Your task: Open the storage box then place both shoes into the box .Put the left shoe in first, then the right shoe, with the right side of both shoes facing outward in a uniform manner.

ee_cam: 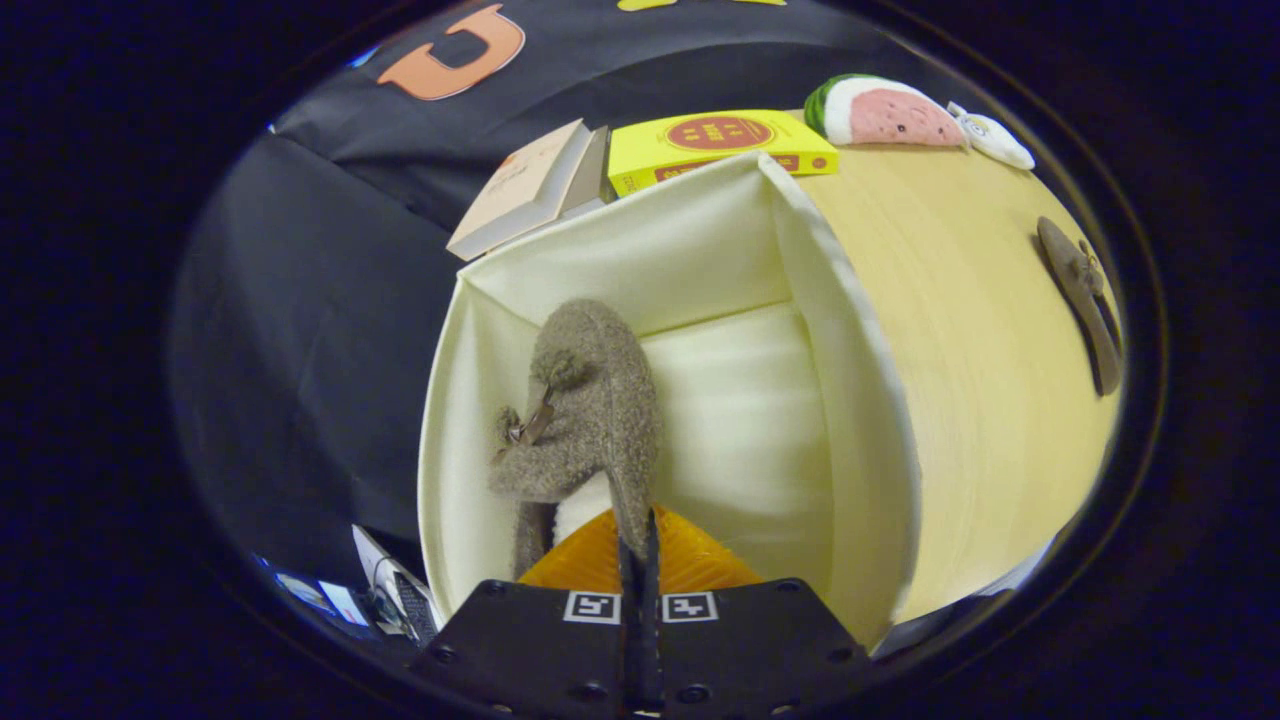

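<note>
Gripper (640, 560) is seen with its fingers drawn almost together, clamped on the thin upper edge of a fuzzy grey-brown shoe (590, 400); both fingers press on that edge. The shoe is held inside the open storage box (850, 400), hanging against the box's left wall, toe pointed away from the fingers. Shoe detail: woolly, bouclé-like texture, rounded toe, a small dark strap or buckle on the side facing the left wall, pale lining visible near the heel just ahead of the fingers. Whether the sole touches the box floor cannot be told. Box detail: cream fabric walls, pale padded-looking floor, top open, right wall seen edge-on beside the desk (980, 330). The desk surface is light yellow wood grain. A second shoe (1085, 300), brown and lying flat, is seen on the desk well apart from the box, to its right. Beyond the box, a yellow book (715, 150) and a beige book (525, 185) lie side by side; a watermelon-slice plush (880, 112) and a small white toy (995, 138) sit at the desk's far edge.
</note>
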Demonstrator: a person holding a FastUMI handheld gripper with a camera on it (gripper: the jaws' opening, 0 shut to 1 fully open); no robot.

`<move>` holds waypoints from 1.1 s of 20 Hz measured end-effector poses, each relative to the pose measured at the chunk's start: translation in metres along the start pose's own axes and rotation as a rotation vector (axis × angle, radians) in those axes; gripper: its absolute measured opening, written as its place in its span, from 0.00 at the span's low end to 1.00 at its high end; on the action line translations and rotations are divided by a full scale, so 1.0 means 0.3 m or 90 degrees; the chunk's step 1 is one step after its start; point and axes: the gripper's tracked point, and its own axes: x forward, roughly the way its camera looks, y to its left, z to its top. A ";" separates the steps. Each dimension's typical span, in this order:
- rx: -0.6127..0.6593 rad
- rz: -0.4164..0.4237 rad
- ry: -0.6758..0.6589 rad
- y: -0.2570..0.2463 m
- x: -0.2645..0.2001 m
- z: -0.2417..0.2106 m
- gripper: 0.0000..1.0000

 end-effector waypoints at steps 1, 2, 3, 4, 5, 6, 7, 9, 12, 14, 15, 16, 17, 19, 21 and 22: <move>0.002 -0.021 0.000 -0.010 0.021 0.006 0.01; -0.001 -0.038 0.006 -0.014 0.045 -0.001 0.01; -0.012 -0.052 0.015 -0.015 0.062 -0.010 0.01; -0.031 -0.068 0.023 -0.016 0.076 -0.021 0.01; -0.040 -0.077 0.018 -0.016 0.076 -0.016 0.02; -0.043 -0.068 0.010 -0.003 0.071 -0.007 0.02; -0.045 -0.056 0.003 0.011 0.071 -0.001 0.05; -0.049 -0.021 0.009 0.042 0.057 -0.009 0.09; -0.074 0.007 0.002 0.052 0.014 -0.004 0.18; -0.098 0.020 -0.004 0.061 -0.023 -0.006 0.37; -0.105 0.024 -0.009 0.065 -0.049 -0.006 0.46; -0.122 0.030 -0.014 0.075 -0.079 -0.003 0.56; -0.139 0.037 -0.023 0.081 -0.117 0.000 0.64; -0.163 0.048 -0.049 0.089 -0.204 0.018 0.79; -0.180 0.048 -0.074 0.072 -0.291 0.036 0.89; -0.188 0.048 -0.087 0.057 -0.335 0.048 0.89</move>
